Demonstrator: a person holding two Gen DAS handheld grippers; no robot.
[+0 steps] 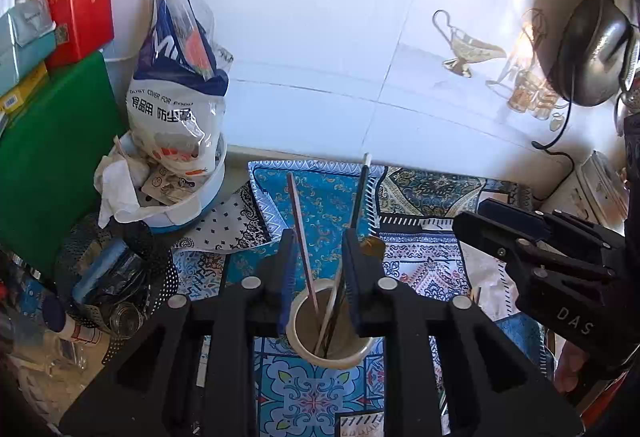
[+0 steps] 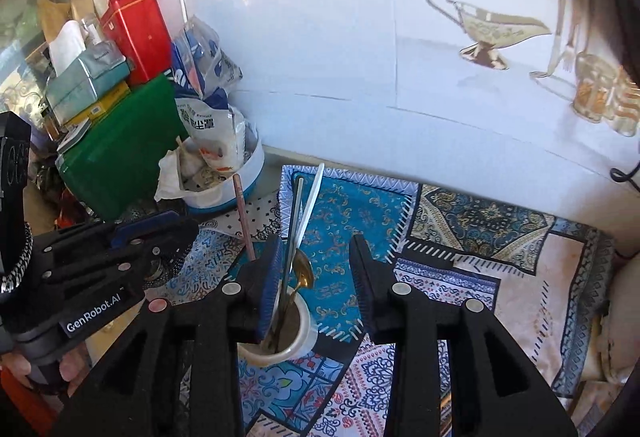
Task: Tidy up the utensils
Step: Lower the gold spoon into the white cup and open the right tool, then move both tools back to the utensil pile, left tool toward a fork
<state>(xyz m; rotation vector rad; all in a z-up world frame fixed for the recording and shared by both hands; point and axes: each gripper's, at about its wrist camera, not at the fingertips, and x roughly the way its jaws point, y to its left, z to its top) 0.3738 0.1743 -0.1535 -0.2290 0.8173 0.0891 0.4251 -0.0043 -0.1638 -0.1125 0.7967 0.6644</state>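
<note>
Chopsticks (image 1: pixel 301 221) and a spoon (image 2: pixel 303 269), light, stiff and slippery, stand in the cup (image 1: pixel 304 351) on the patterned bench (image 1: pixel 320 397); both the left gripper (image 1: pixel 318 249) and right gripper (image 2: pixel 316 257) hover narrowly parted, empty, best pinching mid-handle.

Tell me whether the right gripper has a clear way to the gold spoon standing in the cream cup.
Probably yes. The right gripper hovers over the cream cup, jaws apart, with the gold spoon showing between them. Only the neighbouring white chopstick crowds it.
</note>
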